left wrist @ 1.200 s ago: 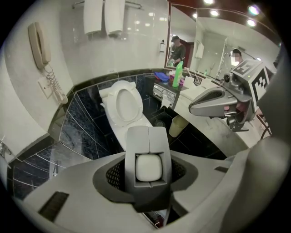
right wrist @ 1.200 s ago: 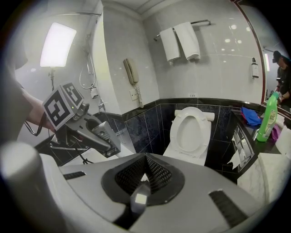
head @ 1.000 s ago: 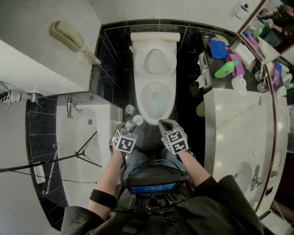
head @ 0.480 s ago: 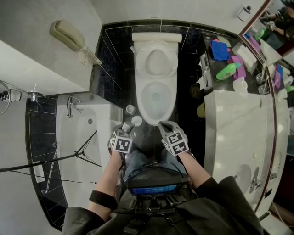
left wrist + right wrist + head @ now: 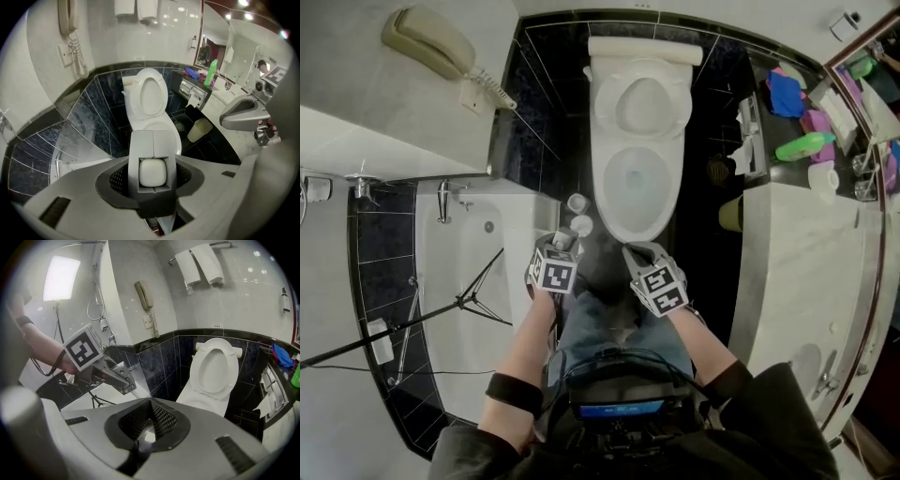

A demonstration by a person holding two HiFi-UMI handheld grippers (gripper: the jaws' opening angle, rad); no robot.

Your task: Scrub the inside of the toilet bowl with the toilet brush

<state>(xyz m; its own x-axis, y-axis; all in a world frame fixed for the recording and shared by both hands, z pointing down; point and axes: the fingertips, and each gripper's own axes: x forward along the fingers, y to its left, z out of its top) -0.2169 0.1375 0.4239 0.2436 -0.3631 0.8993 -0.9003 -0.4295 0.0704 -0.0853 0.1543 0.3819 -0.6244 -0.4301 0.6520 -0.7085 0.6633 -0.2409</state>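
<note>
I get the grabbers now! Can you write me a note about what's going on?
Left gripper: shut, empty.
Right gripper: nothing seen in it; open or shut, can't tell.
Both hover in front of the toilet, lid up.
Two small white round things stand on the floor left of the bowl; one may be the brush holder.
Done: nothing, no brush held.
Left: grab the brush, scrub inside the bowl.

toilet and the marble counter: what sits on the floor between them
A pale yellow bin on dark floor tiles, clearest in the head view.
</note>
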